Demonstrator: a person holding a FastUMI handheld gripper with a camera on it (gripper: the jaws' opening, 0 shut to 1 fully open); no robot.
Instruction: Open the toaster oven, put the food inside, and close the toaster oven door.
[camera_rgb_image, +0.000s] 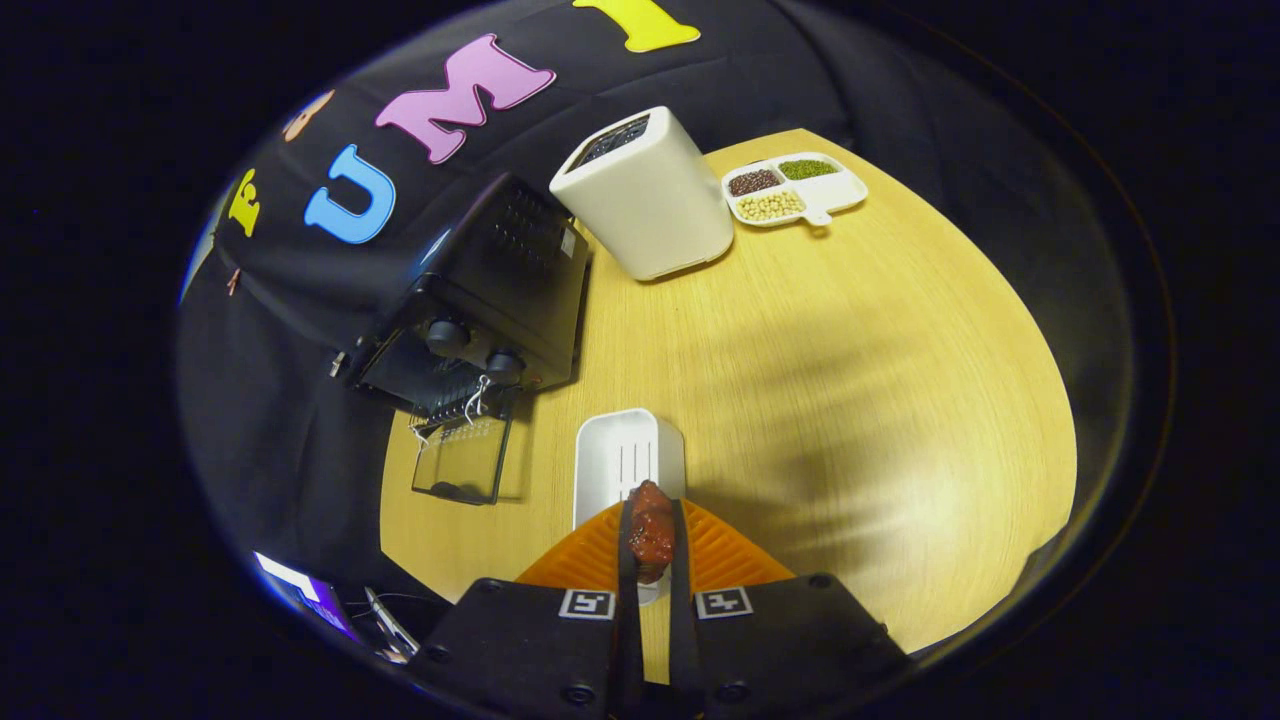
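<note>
Gripping a reddish-brown piece of food (651, 535), the gripper (652, 540) is sitting narrow in the gripper view, both fingers (626, 550) pressing on the food's sides; the food is hanging between the fingertips, above the near end of a white tray (625, 455); the tray is lying on the wooden table (850, 400) just ahead of the fingers, its ribbed floor showing bare; whether the food is touching the tray is not clear. The black toaster oven (490, 300) is standing beyond the fingers and off to the left, at the table's edge against the black cloth; its glass door (465, 462) is hanging open, folded down flat over the table, with a white string (470, 405) dangling by the two knobs (475, 350). A tall white container (648, 195) is standing just beside the oven, further back; a white divided dish (795, 188) holding three kinds of beans is sitting near it, at the far edge of the table, well apart from the tray.
</note>
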